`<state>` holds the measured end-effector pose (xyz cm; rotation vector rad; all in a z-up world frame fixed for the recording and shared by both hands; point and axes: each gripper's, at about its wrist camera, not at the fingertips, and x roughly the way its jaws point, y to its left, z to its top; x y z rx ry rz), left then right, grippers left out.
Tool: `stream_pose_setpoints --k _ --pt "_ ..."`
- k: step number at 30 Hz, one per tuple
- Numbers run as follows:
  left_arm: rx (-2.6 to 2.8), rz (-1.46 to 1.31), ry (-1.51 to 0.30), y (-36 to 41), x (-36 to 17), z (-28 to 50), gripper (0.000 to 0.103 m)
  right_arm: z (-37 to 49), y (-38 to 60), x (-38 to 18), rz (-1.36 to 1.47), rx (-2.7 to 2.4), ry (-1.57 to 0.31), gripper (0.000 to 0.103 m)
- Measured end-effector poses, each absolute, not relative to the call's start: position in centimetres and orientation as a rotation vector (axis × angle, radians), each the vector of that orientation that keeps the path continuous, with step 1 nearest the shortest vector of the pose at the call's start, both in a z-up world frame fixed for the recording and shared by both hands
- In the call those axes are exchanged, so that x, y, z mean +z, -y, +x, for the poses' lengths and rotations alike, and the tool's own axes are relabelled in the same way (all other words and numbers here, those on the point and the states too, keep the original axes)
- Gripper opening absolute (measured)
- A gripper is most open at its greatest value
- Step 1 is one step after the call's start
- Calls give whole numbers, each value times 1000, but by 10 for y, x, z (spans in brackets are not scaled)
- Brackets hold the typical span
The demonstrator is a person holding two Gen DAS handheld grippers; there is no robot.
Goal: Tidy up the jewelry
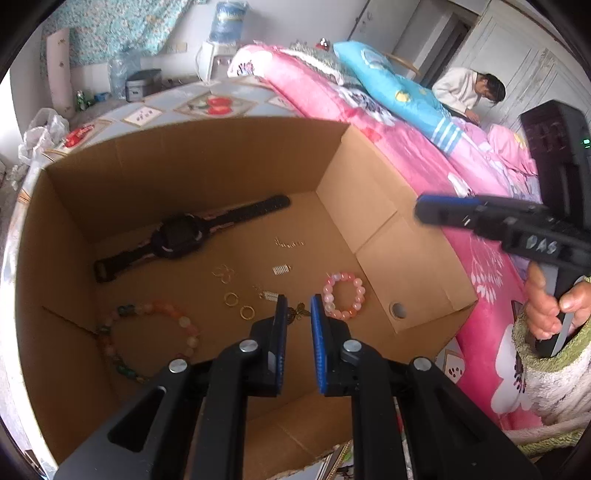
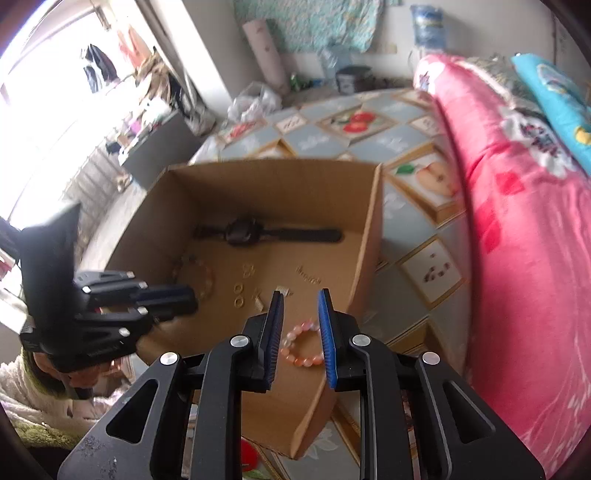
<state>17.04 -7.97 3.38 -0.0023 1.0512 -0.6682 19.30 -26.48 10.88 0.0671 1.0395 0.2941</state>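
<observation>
An open cardboard box (image 1: 184,158) holds jewelry: a black watch (image 1: 177,232), a multicolour bead bracelet (image 1: 147,332), a pink bead bracelet (image 1: 343,295), two gold rings (image 1: 238,304), small silver pieces (image 1: 282,269) and a butterfly charm (image 1: 299,312). My left gripper (image 1: 298,301) is open and empty, just above the butterfly charm. My right gripper (image 2: 300,295) is open and empty, above the pink bracelet (image 2: 301,345) inside the box (image 2: 266,177). The right gripper also shows at the box's right side in the left wrist view (image 1: 443,210).
The box stands on a patterned mat (image 2: 369,122) beside a pink quilt (image 1: 369,122) and a blue pillow (image 1: 399,88). A person (image 1: 469,92) sits at the far right. Bags and a water bottle (image 1: 225,22) stand at the back.
</observation>
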Motion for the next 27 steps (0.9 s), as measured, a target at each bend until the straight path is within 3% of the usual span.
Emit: stream_pose_setpoints --k 4,6,9,14,16,23,27 --pt "-651 31 -1131 90 21 179 13 186 273 119 101 276 -987 24" --pt "-626 40 -1179 92 14 184 26 185 277 123 115 266 -971 24" --pt "-630 1 -1165 88 16 186 35 183 284 127 142 257 -951 25" --pt "-606 -56 -1101 70 31 182 40 178 295 127 186 238 -933 26" --pt "-599 -90 -1061 60 42 179 43 175 300 125 206 225 -930 32" --pt "-378 -153 -934 -2 71 158 77 169 307 104 303 209 -991 50" --pt "-296 -109 -910 -18 61 148 81 167 295 82 341 248 -1080 51"
